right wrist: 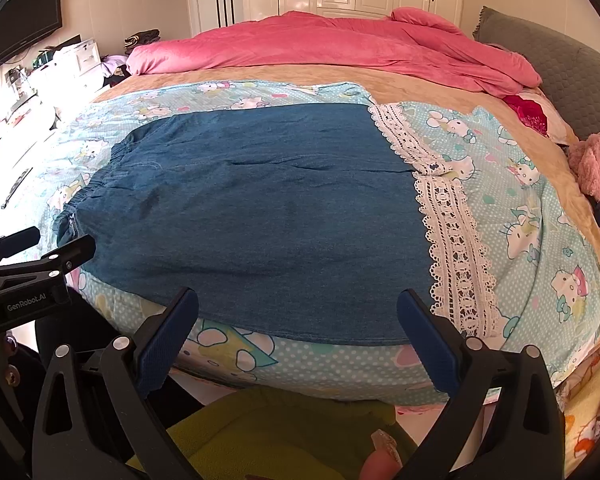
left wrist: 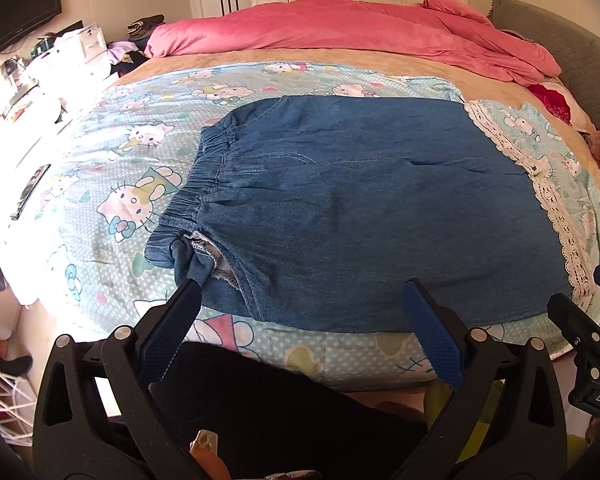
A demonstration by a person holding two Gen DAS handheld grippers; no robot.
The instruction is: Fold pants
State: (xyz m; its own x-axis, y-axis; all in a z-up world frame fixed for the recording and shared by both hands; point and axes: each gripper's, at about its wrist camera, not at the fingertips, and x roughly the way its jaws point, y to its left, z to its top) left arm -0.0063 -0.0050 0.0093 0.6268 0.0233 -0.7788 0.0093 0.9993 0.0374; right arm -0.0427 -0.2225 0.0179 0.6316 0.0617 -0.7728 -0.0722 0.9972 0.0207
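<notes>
Denim pants [left wrist: 340,208] are lying flat on the cartoon-print blanket [left wrist: 112,184] covering the bed, long axis running left to right, elastic waistband [left wrist: 196,184] at the left and lace-trimmed hems [right wrist: 452,240] at the right. Both grippers are hovering just off the near edge with jaws spread wide, holding nothing. The left gripper [left wrist: 300,320] is sitting nearer the waistband end, the right gripper [right wrist: 298,320] nearer the hem end, so a lengthwise fold would likely be bringing one end across to the other.
</notes>
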